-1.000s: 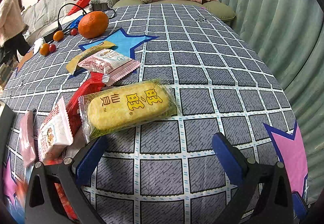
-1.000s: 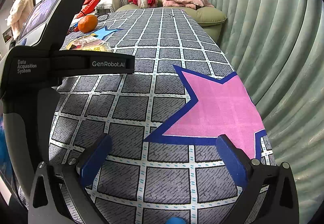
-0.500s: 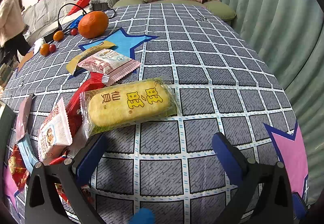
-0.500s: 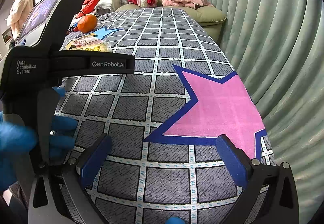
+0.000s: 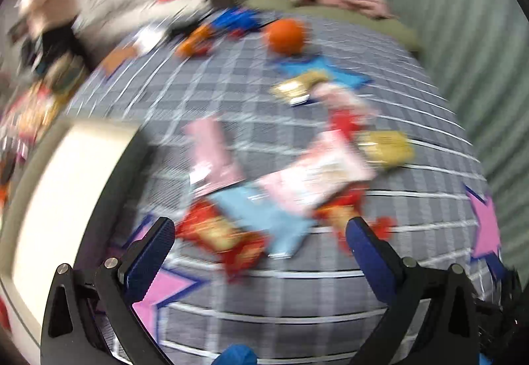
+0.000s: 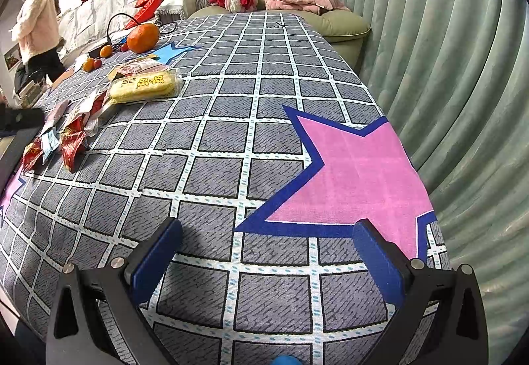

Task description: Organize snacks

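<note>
Your left hand-held gripper [image 5: 261, 244] hangs wide apart over the blurred snack packets [image 5: 281, 186]; a pale box [image 5: 66, 186] sits left of them; an orange [image 5: 286, 36] lies beyond them.

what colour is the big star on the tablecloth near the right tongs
Pink with a dark blue border; right wrist view.

one large orange [image 6: 142, 38], one yellow cracker pack [image 6: 143, 88]

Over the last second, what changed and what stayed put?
The left gripper swung left and back, open and empty; its blurred view now takes in more snack packets and a white box. It has left the right camera's view. The right gripper stayed open over the pink star.
</note>
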Demonstrator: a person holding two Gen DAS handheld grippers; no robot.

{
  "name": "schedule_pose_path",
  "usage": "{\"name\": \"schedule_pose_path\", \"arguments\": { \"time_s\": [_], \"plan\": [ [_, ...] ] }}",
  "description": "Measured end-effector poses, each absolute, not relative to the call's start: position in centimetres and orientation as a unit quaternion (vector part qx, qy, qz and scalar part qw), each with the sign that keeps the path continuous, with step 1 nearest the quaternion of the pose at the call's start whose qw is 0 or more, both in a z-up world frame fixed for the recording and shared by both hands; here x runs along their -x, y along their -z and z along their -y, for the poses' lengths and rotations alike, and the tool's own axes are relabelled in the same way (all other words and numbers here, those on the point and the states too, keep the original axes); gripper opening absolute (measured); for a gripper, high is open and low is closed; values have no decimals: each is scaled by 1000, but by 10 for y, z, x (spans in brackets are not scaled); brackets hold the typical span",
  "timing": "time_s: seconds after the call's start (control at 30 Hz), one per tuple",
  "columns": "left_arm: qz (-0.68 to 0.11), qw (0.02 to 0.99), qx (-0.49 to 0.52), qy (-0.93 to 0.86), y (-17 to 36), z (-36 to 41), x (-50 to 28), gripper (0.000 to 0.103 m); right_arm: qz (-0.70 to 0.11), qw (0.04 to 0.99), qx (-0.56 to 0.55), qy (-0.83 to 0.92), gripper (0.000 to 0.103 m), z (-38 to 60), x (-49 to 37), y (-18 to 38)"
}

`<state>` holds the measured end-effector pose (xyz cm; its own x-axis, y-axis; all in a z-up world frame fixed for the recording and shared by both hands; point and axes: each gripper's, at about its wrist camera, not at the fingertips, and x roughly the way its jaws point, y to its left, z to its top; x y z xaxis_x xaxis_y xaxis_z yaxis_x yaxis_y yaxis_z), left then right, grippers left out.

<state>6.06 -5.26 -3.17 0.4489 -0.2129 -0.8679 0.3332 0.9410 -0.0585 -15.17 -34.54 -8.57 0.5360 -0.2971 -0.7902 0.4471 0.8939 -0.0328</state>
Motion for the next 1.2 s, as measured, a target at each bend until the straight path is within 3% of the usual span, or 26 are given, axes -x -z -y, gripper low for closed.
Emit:
{"name": "schedule_pose_path", "arguments": {
  "time_s": [0.17, 0.5, 0.67, 0.93, 1.2],
  "plan": [
    [-561, 817, -12, 136, 63, 25, -80, 103, -439, 868, -90, 215, 103, 346, 149, 86],
    [-528, 835, -81, 130, 70, 28, -62, 103, -524, 820, -130, 190, 103, 344, 108, 80],
    [-561, 816, -77, 117, 73, 34, -80, 103, -513, 814, -233, 144, 103, 344, 58, 70],
    [-577, 808, -54, 105, 72, 33, -85, 103, -476, 766, -377, 211, 103, 364, -36, 77],
    [-573, 809, -44, 123, 70, 27, -83, 103, -523, 791, -216, 232, 103, 333, -77, 82]
  ]
}}
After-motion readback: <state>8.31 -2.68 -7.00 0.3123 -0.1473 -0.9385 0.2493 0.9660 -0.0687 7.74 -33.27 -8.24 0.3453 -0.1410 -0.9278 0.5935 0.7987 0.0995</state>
